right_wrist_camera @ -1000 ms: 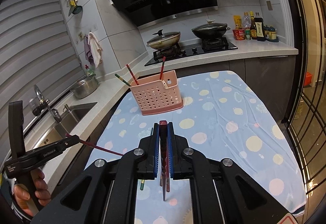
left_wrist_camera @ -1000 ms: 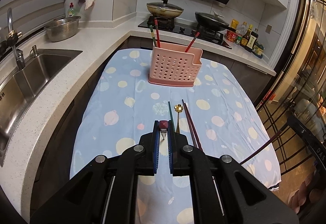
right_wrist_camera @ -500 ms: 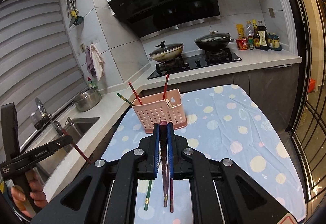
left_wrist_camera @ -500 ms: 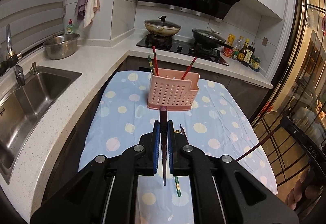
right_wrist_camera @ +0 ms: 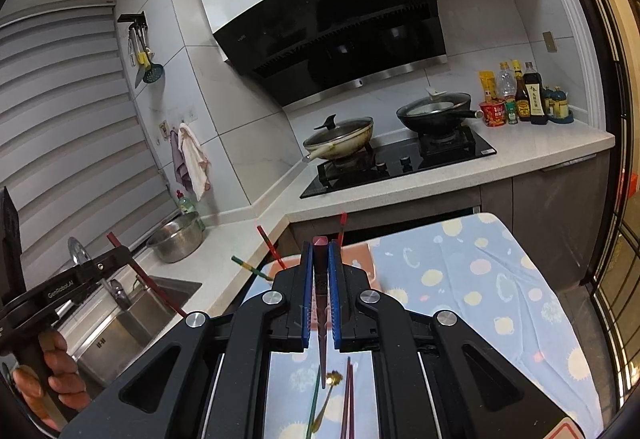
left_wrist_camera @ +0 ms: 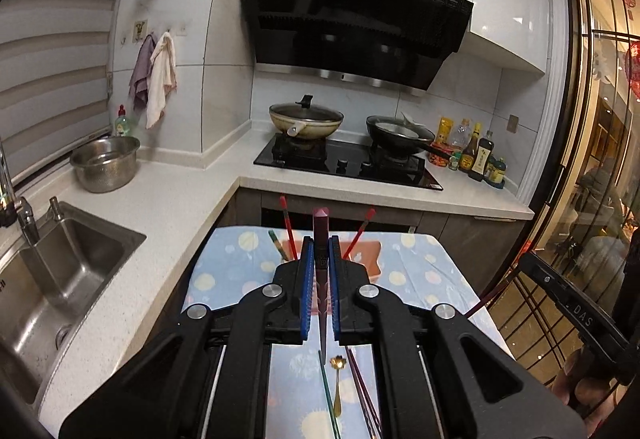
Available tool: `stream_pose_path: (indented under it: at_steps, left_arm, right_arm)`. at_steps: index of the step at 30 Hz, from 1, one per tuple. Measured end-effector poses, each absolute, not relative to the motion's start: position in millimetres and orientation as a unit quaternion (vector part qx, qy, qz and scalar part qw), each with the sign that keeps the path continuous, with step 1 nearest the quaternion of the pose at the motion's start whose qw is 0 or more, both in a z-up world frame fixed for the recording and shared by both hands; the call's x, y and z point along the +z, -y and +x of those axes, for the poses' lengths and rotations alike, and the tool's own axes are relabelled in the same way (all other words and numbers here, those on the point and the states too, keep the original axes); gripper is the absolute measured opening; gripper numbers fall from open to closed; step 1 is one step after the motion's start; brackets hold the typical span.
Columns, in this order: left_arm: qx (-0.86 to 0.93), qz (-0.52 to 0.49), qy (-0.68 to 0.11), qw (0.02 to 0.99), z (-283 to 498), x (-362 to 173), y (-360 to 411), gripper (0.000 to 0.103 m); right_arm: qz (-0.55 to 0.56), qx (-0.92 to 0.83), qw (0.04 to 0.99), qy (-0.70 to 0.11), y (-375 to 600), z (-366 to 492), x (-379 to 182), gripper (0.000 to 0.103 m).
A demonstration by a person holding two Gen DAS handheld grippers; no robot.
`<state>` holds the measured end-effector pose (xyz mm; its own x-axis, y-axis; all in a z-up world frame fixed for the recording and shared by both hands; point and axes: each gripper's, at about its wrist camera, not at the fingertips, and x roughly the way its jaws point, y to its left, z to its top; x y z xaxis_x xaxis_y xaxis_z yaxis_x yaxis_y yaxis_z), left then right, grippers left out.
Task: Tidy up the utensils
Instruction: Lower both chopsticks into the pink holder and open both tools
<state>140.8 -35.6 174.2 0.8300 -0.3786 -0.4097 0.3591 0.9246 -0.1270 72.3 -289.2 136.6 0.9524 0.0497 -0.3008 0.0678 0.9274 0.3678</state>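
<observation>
now each tool pinches one dark red chopstick, and the coming move turns on how those sticks stand to the pink basket ahead. the left chopstick (left_wrist_camera: 321,239) stands nearly upright between the blue pads, its blunt top above the fingertips and its thin point hanging down past them toward the cloth. the right chopstick (right_wrist_camera: 320,271) sits the same way, long axis close to vertical, point down. both look slender, square-topped and tapered, maroon with faint markings on the shaft.

the pink basket (left_wrist_camera: 370,253) lies straight ahead and lower than both tools, mostly hidden behind the fingers. only a strip of rim shows, with two red chopsticks (left_wrist_camera: 287,223) and a green-tipped one leaning out of it. from the right wrist view the basket (right_wrist_camera: 362,253) also peeks out beyond the tool. i cannot tell which tool is nearer to it; both seem about level with each other, held above the near half of the counter (left_wrist_camera: 424,271) with its spotted blue cloth.

the left tool (left_wrist_camera: 320,269) is pressed onto its stick, and the right tool (right_wrist_camera: 321,275) likewise. since both sticks already point down, i judge the next move to be a carry forward over the rim and then a lowering.

below the tools a green chopstick (left_wrist_camera: 328,395), a small gold spoon (left_wrist_camera: 337,383) and a dark red pair (left_wrist_camera: 362,387) lie on the cloth, not yet gathered.
</observation>
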Motion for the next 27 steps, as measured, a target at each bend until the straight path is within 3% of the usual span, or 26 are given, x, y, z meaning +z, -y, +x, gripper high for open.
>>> stream_pose_path:
  at_steps: [13, 27]
  left_arm:
    - [-0.194, -0.021, -0.159, 0.968, 220, 217, 68, 0.007]
    - [-0.188, -0.009, -0.175, 0.966, 285, 182, 95, 0.007]
  right_arm:
    - [0.192, 0.000, 0.975, -0.115, 296, 176, 178, 0.007]
    - [0.185, -0.004, 0.970, -0.155, 286, 255, 141, 0.007]
